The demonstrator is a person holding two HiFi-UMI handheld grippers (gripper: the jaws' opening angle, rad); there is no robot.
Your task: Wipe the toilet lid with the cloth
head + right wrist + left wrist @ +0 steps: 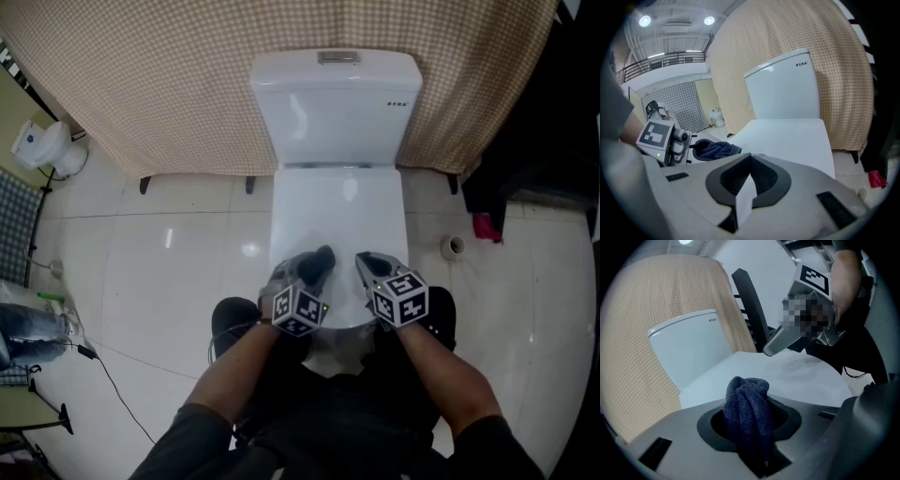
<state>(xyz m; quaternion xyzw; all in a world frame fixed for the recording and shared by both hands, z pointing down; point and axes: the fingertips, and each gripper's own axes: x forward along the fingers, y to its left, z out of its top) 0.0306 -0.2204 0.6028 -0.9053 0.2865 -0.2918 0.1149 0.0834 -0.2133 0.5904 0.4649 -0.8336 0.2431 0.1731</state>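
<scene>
The white toilet lid is down, below the tank. My left gripper hovers over the lid's near edge, shut on a dark blue cloth. In the left gripper view the bunched cloth fills the jaws of the left gripper, with the lid just beyond. My right gripper sits beside it at the lid's near right, jaws together and holding nothing. From the right gripper I see the lid, the cloth and the left gripper.
A beige checked curtain hangs behind the toilet. The person's shoes straddle the bowl on a glossy white tiled floor. A small white fixture and cables lie at the left. A red object and a small round thing sit at the right.
</scene>
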